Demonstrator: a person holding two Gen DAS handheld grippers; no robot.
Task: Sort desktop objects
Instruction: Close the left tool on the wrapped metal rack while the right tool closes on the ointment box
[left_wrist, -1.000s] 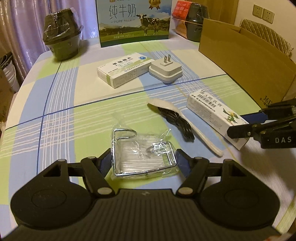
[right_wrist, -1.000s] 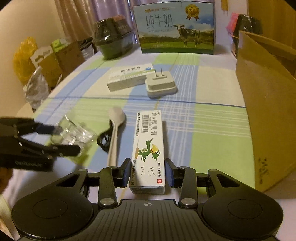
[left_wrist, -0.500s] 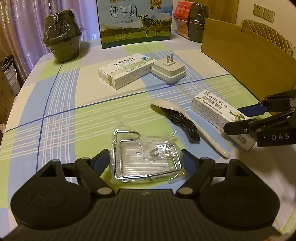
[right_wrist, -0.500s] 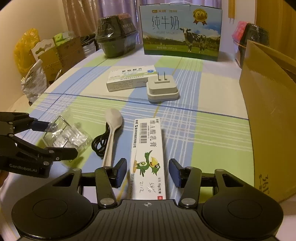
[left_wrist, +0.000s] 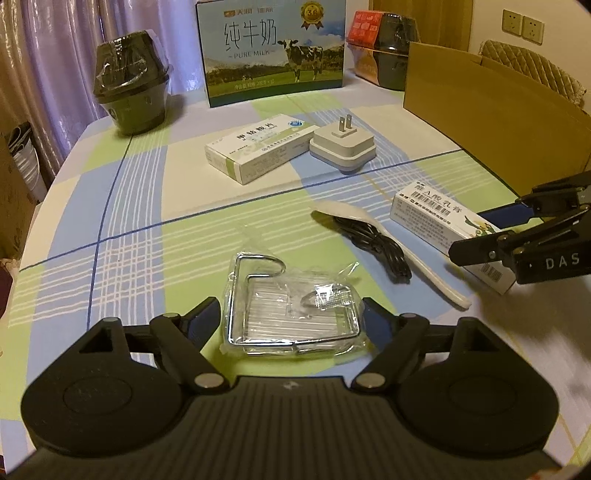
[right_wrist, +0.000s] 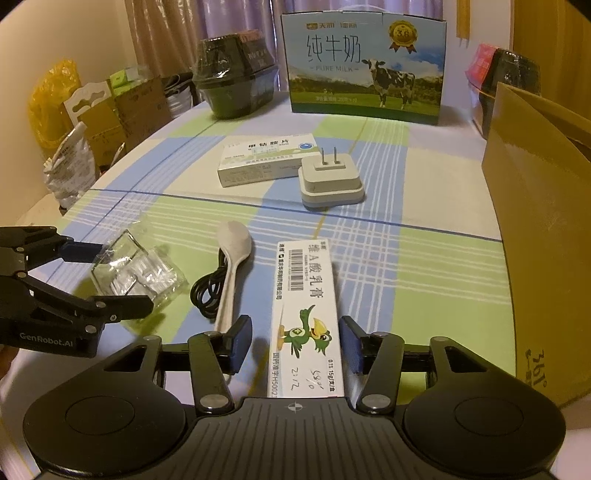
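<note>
Both claws sit low over the surface (left_wrist: 122, 206), which wears a blue, green and white checked cloth. They point toward the far side.

The left claw (left_wrist: 291, 319) is wide open. A wire rack in a clear bag (left_wrist: 291, 306) lies between its two blue pads. There is a gap on each side, so the pads do not seem to touch it. In the right wrist view this claw (right_wrist: 107, 275) comes in from the left edge, and its near finger covers part of the bag.

The right claw (right_wrist: 293, 343) is open too. A long white ointment box (right_wrist: 304, 314) with a green bird on it lies flat between the pads. The right pad is just beside the box edge; I cannot tell if it touches. The near end of the box is hidden behind the claw's body.

A white spoon (right_wrist: 231, 266) lies on a black cable (right_wrist: 207, 291) between the rack and the box. Farther back, a white pill box (left_wrist: 258, 147) sits just beside a white plug (left_wrist: 343, 144). A brown cardboard box (right_wrist: 535, 206) stands at the right, cut off by the edge.
</note>
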